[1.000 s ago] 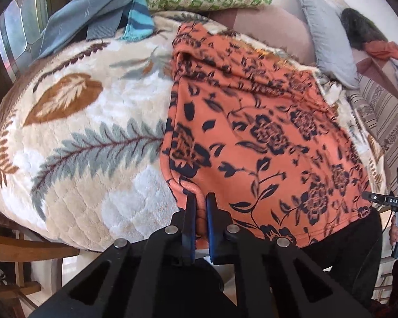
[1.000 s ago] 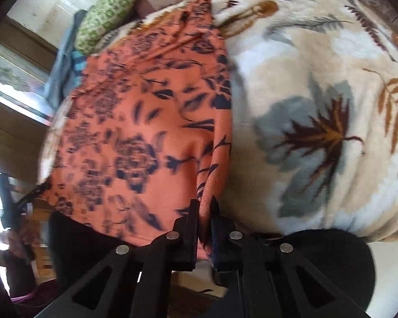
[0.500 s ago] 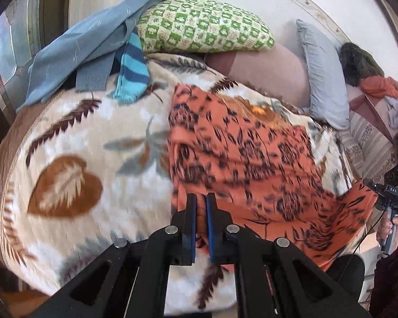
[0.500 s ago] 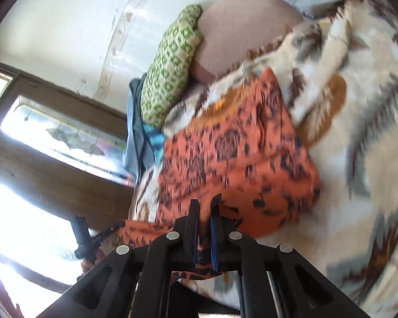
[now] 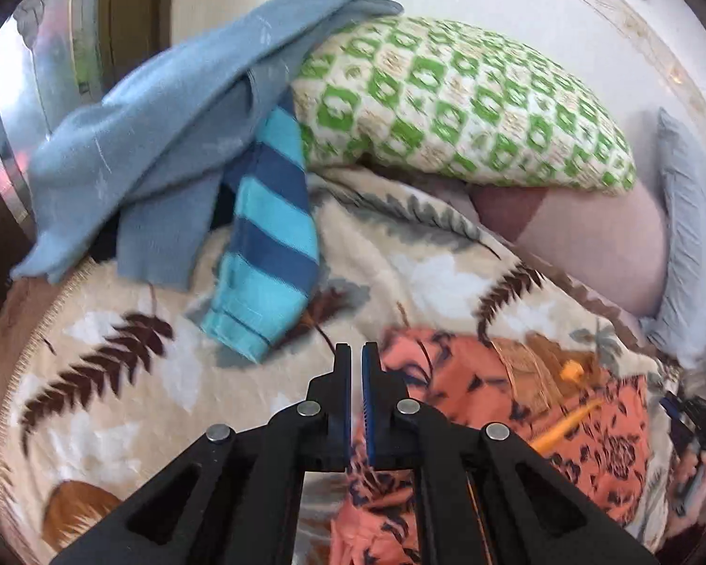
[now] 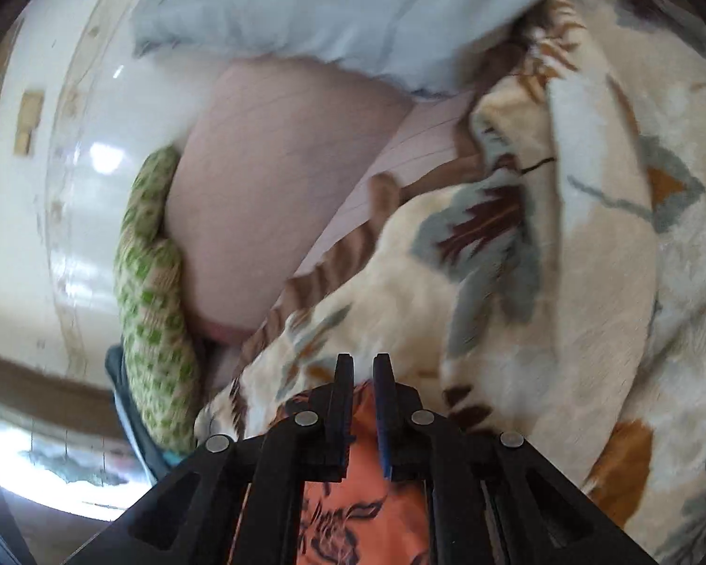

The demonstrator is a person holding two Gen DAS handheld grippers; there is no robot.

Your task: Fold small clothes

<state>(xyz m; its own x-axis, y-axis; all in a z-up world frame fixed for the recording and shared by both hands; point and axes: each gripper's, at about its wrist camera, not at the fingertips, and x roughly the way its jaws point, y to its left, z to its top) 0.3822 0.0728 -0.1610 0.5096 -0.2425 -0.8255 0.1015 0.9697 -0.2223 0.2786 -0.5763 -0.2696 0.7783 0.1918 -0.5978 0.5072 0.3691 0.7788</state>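
Note:
An orange garment with a dark floral print point(image 5: 583, 428) lies on the leaf-patterned blanket point(image 5: 117, 376), doubled over toward the pillows. My left gripper point(image 5: 357, 353) is shut on the garment's left hem corner, with cloth between its jaws lower down. My right gripper point(image 6: 363, 362) is shut on the other hem corner of the orange garment point(image 6: 353, 513), which hangs under its jaws above the blanket point(image 6: 565, 329). The right gripper also shows at the far right of the left wrist view point(image 5: 682, 409).
A light blue garment point(image 5: 164, 141) and a blue striped one point(image 5: 268, 245) lie at the bed's far left. A green patterned pillow point(image 5: 447, 103), a pink pillow point(image 6: 268, 179) and a pale blue pillow point(image 6: 353, 9) line the wall. A window point(image 6: 47, 461) is at left.
Both grippers have carried the garment's lower hem up and away from the bed's near edge toward the pillows, folding the garment over itself. Both stayed shut on the cloth.

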